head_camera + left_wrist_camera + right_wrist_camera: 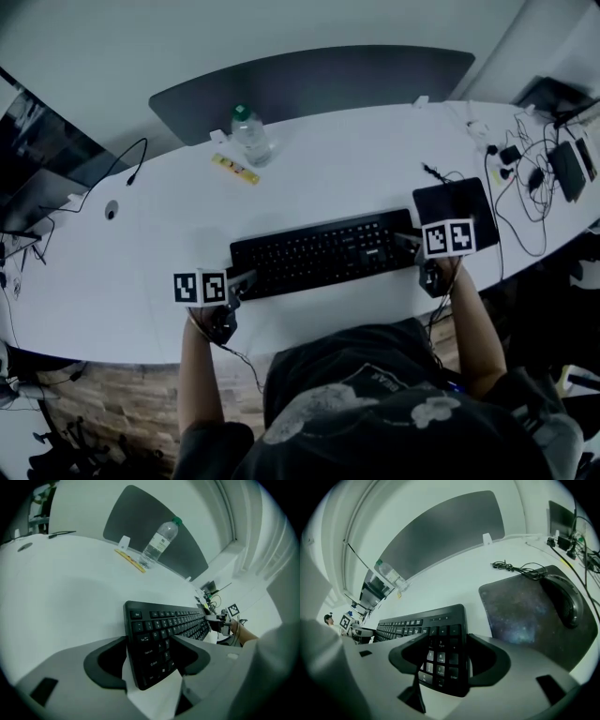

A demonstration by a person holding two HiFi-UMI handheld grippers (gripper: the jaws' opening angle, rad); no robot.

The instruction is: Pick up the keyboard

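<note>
A black keyboard lies flat on the white desk, near its front edge. My left gripper is at its left end and my right gripper at its right end. In the left gripper view the keyboard's left end sits between the open jaws of the left gripper, with a gap of white desk on one side. In the right gripper view the number pad end lies between the wide jaws of the right gripper, which do not visibly press on it.
A clear water bottle and a yellow strip lie behind the keyboard. A dark mouse pad with a mouse is to the right. Cables and chargers crowd the far right. A grey divider panel stands at the back.
</note>
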